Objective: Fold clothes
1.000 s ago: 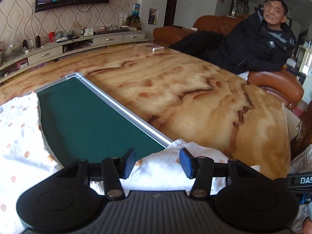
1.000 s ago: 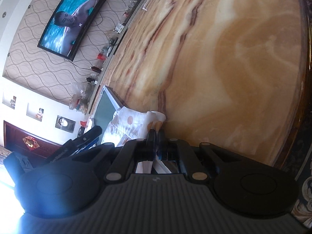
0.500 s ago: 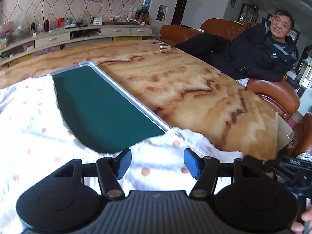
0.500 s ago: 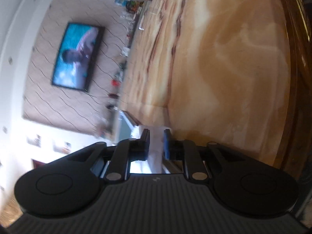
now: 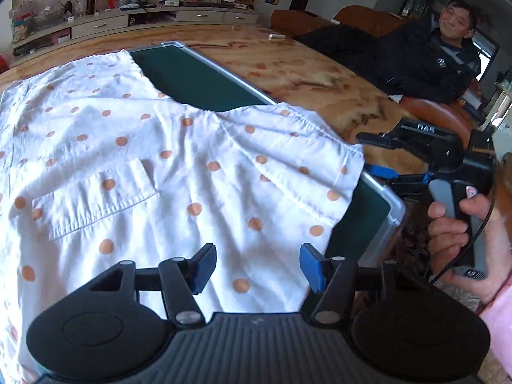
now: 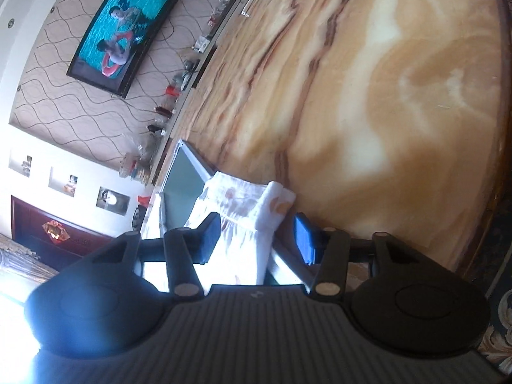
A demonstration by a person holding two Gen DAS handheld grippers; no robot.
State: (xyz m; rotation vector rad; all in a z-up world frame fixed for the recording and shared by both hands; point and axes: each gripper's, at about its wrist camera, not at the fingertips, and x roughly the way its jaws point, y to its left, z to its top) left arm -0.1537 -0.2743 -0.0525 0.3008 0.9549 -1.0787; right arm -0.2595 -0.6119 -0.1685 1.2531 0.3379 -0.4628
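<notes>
Because the white spotted garment (image 5: 153, 160) is spread flat over the green board (image 5: 188, 78) on the marble table (image 5: 320, 76), its edges can be reached for folding. The left gripper (image 5: 256, 264) is held just above the cloth, its jaws apart and closing slightly, with fabric seen below them but nothing pinched. The right gripper (image 6: 256, 235) is kept beside the garment's corner — its jaws are opening, so the hem (image 6: 272, 204) just ahead of them is released and lies free, probably to let the cloth settle before a new grip is taken.
</notes>
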